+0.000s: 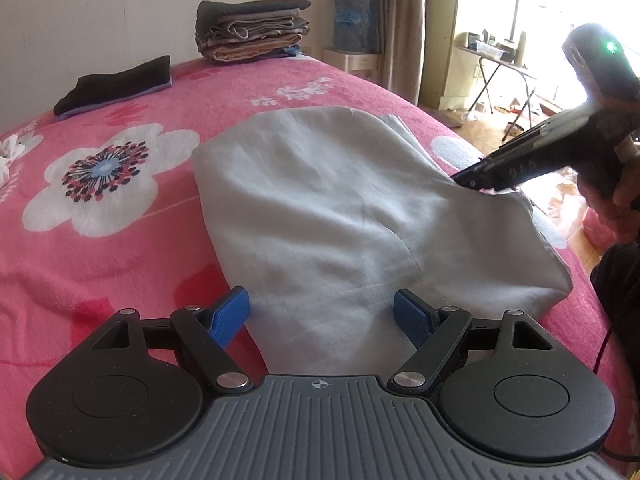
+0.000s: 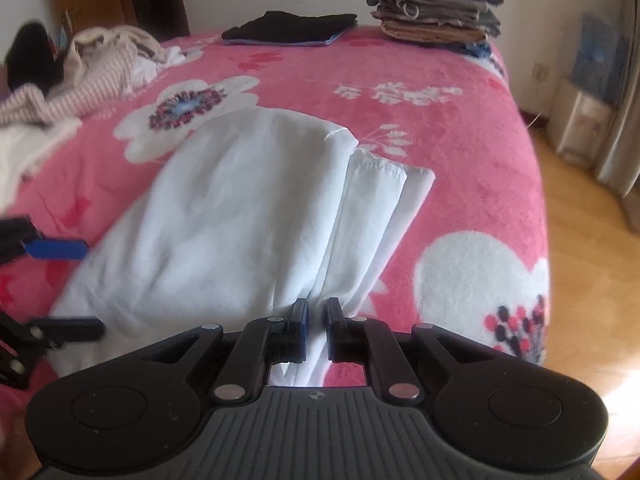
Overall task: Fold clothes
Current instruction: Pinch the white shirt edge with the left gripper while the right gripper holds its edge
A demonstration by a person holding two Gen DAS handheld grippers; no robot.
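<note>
A pale grey-white garment (image 1: 320, 208) lies partly folded on the pink flowered blanket (image 1: 120, 240). My left gripper (image 1: 322, 316) is open, its blue pads either side of the garment's near edge, nothing pinched. My right gripper (image 2: 316, 312) is shut on a bunched fold of the garment (image 2: 248, 208), lifting that edge. In the left wrist view the right gripper (image 1: 464, 178) comes in from the right, pinching the cloth's far right side. The left gripper's blue fingertip (image 2: 60, 249) shows at the left edge of the right wrist view.
A tall stack of folded clothes (image 1: 252, 32) and a flat black folded pile (image 1: 116, 84) sit at the bed's far side. Unfolded clothes (image 2: 80, 76) are heaped at far left. A wooden floor (image 2: 592, 240) and water dispenser (image 1: 354, 20) lie beyond the bed's right edge.
</note>
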